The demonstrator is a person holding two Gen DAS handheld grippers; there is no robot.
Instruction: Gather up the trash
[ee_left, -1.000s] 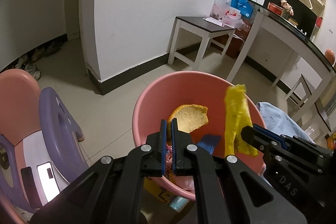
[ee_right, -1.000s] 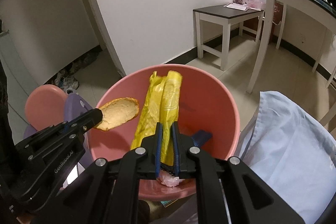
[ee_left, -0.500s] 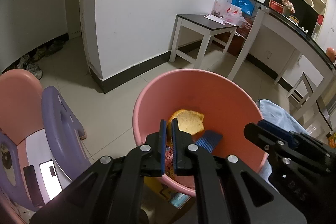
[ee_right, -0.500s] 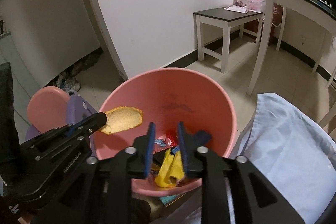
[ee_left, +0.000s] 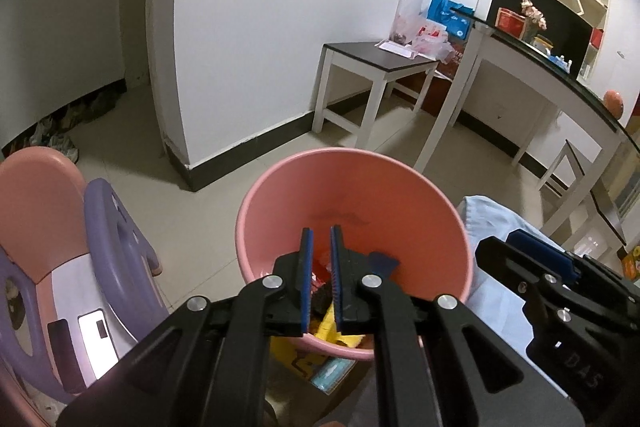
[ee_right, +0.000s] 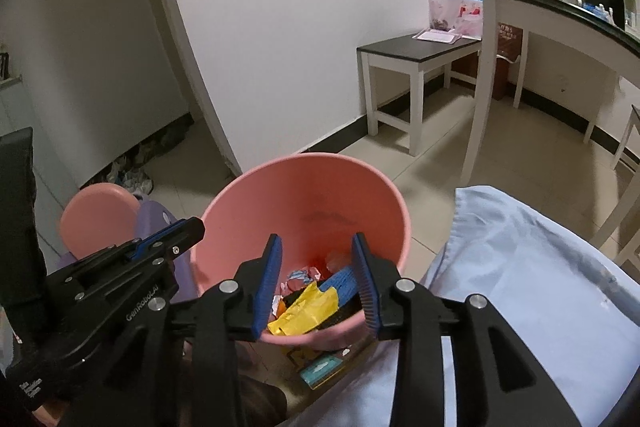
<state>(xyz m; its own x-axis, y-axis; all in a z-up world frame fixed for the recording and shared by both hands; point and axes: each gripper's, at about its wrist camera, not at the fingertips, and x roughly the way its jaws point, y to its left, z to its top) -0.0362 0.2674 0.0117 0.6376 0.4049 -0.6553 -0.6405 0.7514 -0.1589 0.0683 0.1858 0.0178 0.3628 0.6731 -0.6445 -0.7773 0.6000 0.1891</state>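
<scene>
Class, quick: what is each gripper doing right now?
Left gripper: jaws just opening, slightly apart, holding nothing, over the bin.
Right gripper: jaws just opening, wide, empty; yellow bag lies in the bin.

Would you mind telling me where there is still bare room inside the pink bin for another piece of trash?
The far half of the pink bin, below its back wall, is bare. The near part is crowded: a yellow bag, a blue wrapper and small scraps lie there. Both grippers, left and right, hang open and empty above.

Yellow wrapper point(ee_right: 304, 311) and bread dropped into bin point(ee_right: 360, 203); claws opening
</scene>
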